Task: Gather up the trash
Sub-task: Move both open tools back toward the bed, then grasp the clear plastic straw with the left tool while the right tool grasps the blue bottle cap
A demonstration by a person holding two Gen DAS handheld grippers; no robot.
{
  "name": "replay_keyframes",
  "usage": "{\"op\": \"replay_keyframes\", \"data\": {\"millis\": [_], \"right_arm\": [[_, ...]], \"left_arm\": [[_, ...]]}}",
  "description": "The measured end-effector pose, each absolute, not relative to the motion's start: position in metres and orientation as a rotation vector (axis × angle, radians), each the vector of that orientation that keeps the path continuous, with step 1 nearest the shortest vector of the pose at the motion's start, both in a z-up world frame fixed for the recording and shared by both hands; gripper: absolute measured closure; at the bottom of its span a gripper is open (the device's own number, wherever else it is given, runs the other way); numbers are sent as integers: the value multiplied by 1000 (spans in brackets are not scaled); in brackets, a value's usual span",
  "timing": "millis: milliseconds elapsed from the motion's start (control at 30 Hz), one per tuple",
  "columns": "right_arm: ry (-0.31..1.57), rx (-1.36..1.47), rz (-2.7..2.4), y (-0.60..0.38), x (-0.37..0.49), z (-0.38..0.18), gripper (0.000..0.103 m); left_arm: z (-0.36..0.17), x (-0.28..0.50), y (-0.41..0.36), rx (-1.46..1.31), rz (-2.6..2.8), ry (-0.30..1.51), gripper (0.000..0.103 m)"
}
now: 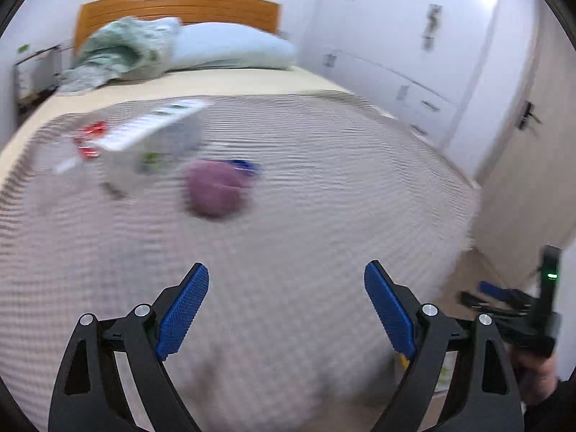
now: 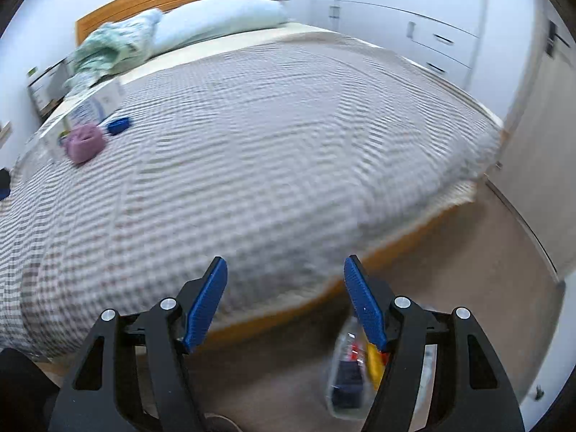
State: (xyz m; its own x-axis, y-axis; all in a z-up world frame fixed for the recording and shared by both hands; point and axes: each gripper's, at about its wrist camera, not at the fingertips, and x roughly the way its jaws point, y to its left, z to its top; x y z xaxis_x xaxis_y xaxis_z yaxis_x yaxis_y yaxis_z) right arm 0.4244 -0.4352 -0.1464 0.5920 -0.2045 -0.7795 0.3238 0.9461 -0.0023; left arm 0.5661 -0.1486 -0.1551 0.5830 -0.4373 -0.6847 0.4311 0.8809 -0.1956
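Note:
Trash lies on the checked bedspread (image 1: 288, 180): a crumpled purple wad (image 1: 215, 189), a blue wrapper (image 1: 244, 166) behind it, a white carton (image 1: 158, 140) and a red wrapper (image 1: 91, 140) at the left. The wad (image 2: 85, 143), blue wrapper (image 2: 118, 125) and carton (image 2: 97, 102) also show far left in the right wrist view. My left gripper (image 1: 286, 306) is open and empty above the bed's near part. My right gripper (image 2: 284, 298) is open and empty over the bed's foot edge. A clear bag holding trash (image 2: 351, 370) sits on the floor below it.
A pillow (image 1: 230, 48), a bunched green cloth (image 1: 122, 54) and a wooden headboard (image 1: 180, 5) are at the far end. White cabinets (image 1: 414, 54) and a door (image 1: 532, 144) stand on the right. Bare floor (image 2: 486, 270) runs beside the bed. The views are motion-blurred.

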Motion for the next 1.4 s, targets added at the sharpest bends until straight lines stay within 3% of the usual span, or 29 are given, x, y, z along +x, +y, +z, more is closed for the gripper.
{"op": "replay_keyframes", "data": {"millis": [67,100,167,333,533,567,600,633,667,967,1133,1333,1400], "right_arm": [[891,129,-279,-420,437,-146,38],[895,127,-255,-411,442,-146,38],[892,100,-228,-400,450,-146,38],[907,31,-177,-375,482,-149,38],[918,-6,-142,-365,517,-155,38],[920,-8,-137,-363,523,-156,38],[919,-10,-127,-361,530,-158,38],[918,-15,-116,-359,538,-159,38],[918,-22,-109,-356,544,-160,38],[869,93,27,-349,668,-151,38],[932,163,116,-328,746,-163,38],[1022,232,140,-307,779,-182,39],[995,286,163,-309,777,-182,78]], "left_arm": [[-162,600,-110,34,-464,825,37],[-166,611,-98,43,-445,831,40],[-176,641,-73,57,-426,858,55],[-201,702,-46,71,-463,915,57],[-235,751,-65,128,-476,988,57],[-236,753,-68,127,-486,979,61],[-236,753,-72,135,-507,973,67],[-236,753,-74,145,-523,969,93],[-235,751,-78,154,-531,972,99],[-201,662,-68,49,-518,941,100],[-179,619,-43,-28,-460,908,100],[-171,598,-12,-34,-352,884,100],[-165,593,-7,-30,-346,872,100]]}}
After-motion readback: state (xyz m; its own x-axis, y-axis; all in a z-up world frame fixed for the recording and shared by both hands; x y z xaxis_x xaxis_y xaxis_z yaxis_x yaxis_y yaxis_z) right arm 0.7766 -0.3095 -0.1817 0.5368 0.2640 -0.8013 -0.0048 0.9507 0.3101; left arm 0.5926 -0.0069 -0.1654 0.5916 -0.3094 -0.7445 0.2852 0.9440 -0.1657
